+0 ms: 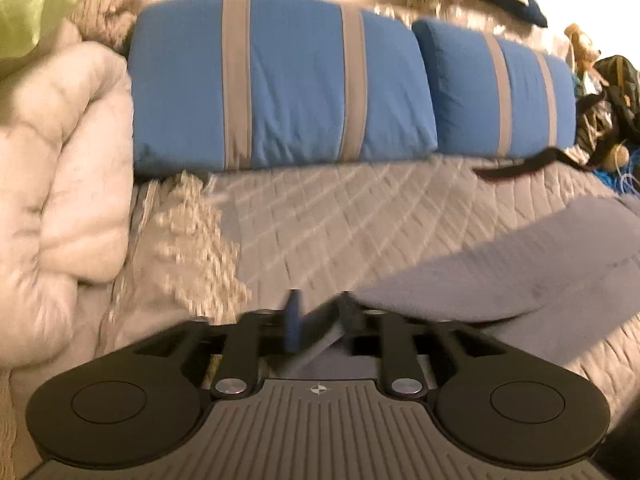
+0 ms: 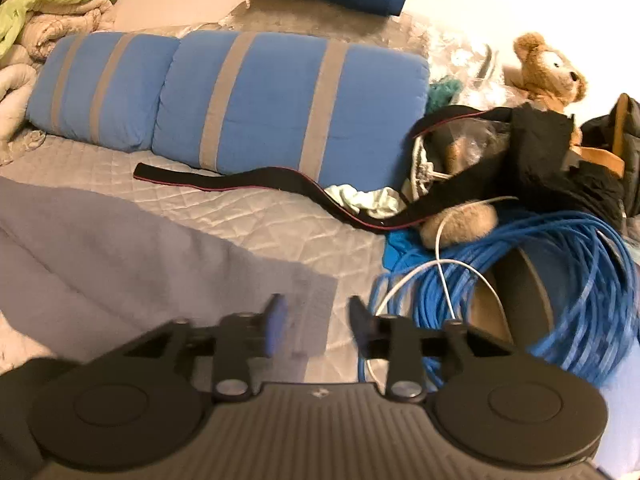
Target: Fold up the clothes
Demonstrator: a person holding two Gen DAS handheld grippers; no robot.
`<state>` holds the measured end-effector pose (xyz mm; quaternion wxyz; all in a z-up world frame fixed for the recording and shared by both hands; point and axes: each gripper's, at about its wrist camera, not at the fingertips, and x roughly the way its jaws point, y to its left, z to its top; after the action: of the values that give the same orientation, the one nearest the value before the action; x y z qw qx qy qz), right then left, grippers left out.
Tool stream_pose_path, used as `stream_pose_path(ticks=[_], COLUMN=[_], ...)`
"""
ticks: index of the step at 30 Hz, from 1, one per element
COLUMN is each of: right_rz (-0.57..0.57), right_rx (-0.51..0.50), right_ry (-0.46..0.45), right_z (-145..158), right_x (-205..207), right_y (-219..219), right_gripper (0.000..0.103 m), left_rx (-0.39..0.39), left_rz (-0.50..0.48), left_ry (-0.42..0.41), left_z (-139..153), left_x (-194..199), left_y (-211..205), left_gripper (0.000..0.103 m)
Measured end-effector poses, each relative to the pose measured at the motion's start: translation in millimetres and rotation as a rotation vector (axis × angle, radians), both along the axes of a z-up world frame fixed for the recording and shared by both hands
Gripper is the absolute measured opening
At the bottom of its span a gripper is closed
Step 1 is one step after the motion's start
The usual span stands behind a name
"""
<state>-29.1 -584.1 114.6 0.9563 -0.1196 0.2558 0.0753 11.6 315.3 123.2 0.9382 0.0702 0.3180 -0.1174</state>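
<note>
One garment is in play, a grey-lilac cloth (image 2: 120, 248) lying on the quilted bed cover (image 2: 280, 224) in front of the blue striped pillows (image 2: 280, 112), and folding appears to be at an early to middle stage: no finished, squared stack is visible in either view. The left hand-held gripper (image 1: 320, 312) is closed on an edge of this cloth, a flap of it pinched between the jaws and lifted toward the camera, though motion blur softens the detail. The right hand-held gripper (image 2: 316, 316) stands open, its jaws apart astride a corner of the same cloth without clamping it. Judged remaining: securing that corner, carrying the fold over, and flattening. The cloth looks soft and matte, with a straight edge running diagonally and long shallow creases. A black strap (image 2: 248, 182) and a blue cable coil (image 2: 560, 280) lie near, to the right.
</note>
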Motion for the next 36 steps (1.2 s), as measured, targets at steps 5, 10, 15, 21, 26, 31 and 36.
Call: stream_pose_path(ticks=[5,10,15,21,26,31,36], right_rz=[0.038,0.097,0.164,0.284,0.356,0.352,0.348], right_rx=[-0.132,-0.399,-0.650,-0.839,-0.877,-0.810,-0.742], right_ry=[-0.001,-0.005,-0.008,-0.012,-0.005,-0.025,-0.045], right_z=[3,-20,-46,-93,-113,-69,-24], right_x=[-12,-5,3,22,40,59,79], right_y=[14,37,59,77,85,90,94], right_gripper=[0.080,0.085,0.085,0.083,0.069,0.022,0.010], left_rx=[0.052,0.177,0.249,0.268,0.296,0.357,0.461], left_rz=[-0.060,-0.196,-0.355,-0.497,-0.591,-0.646,-0.670], left_ry=[-0.033,-0.063,-0.097,-0.113,-0.119,-0.157,-0.210], left_z=[26,39,40,15,-15,-44,-74], left_x=[-12,-17,-18,-17,-20,-24,-22], left_y=[-27,-96,-172,-256,-317,-365,-408], left_gripper=[0.059,0.063,0.067,0.067,0.067,0.067,0.067])
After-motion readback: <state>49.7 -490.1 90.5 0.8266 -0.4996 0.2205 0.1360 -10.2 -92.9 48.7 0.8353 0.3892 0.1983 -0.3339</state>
